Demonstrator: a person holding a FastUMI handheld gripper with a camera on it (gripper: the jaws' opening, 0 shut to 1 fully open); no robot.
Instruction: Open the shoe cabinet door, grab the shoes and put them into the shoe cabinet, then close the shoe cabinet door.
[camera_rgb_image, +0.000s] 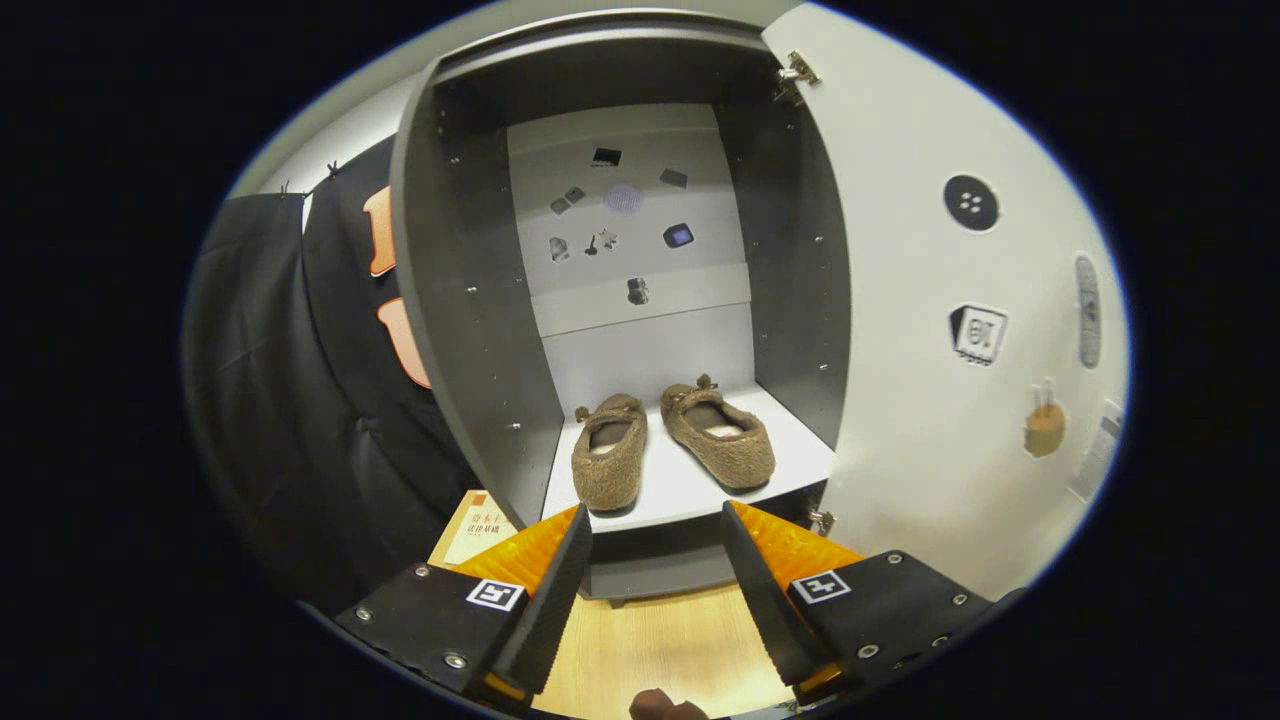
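Two brown shoes (668, 442) sit side by side on the shoe cabinet (470, 330) shelf (door (920, 330) swung open); the jaws are released, holding nothing.

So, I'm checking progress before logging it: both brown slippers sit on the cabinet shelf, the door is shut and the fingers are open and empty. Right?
Not quite: the gripper view shows the cabinet door swung open. Both brown slippers sit on the shelf, and the gripper fingers are open, empty.
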